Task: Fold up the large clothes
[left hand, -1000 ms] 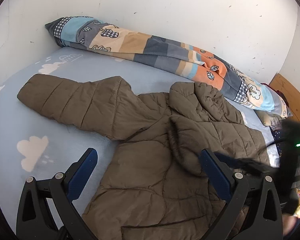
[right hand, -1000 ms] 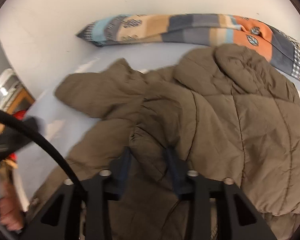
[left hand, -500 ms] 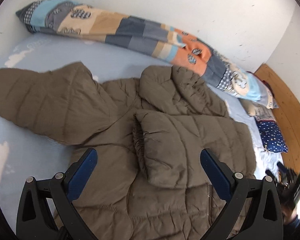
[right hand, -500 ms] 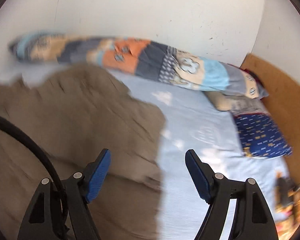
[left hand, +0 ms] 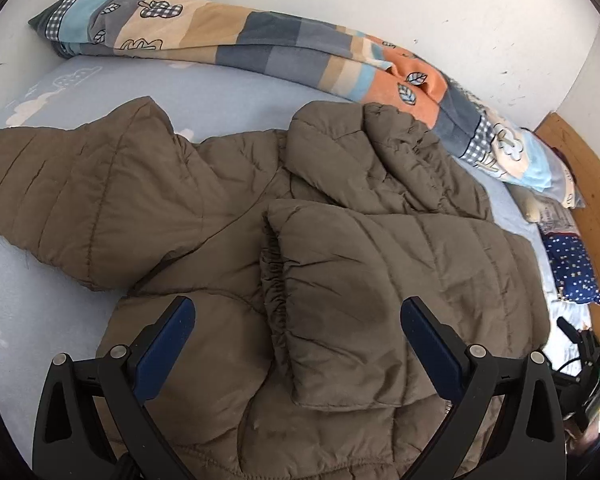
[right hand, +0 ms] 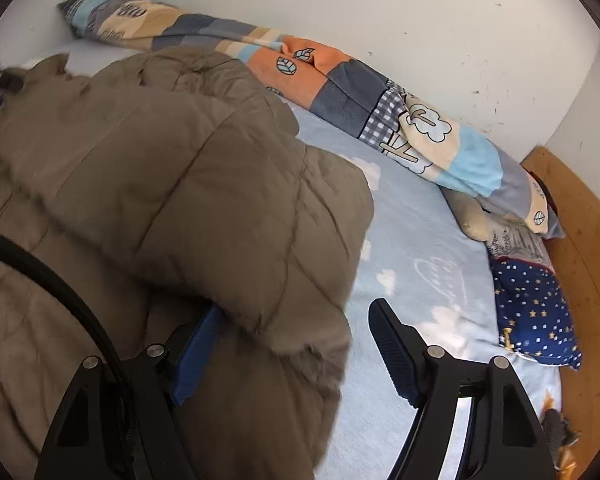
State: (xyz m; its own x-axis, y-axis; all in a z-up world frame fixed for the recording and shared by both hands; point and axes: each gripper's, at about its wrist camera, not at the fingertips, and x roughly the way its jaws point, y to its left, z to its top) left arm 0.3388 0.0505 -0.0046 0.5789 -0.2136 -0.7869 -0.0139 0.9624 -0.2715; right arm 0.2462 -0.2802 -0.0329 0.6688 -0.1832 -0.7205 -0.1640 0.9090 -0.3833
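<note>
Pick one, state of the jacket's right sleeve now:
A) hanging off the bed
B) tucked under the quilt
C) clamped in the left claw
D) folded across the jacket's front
D: in the left wrist view the right sleeve lies folded across the front of the brown puffer jacket, elastic cuff toward the middle, while the left claw hovers open above it, gripping nothing.

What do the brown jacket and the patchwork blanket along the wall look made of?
Brown jacket: probably matte woven synthetic shell over padding, judging by the puffy stitched quilting and elastic-gathered cuff. Patchwork blanket: likely soft fleece or flannel, given its fuzzy, non-shiny printed surface.
</note>
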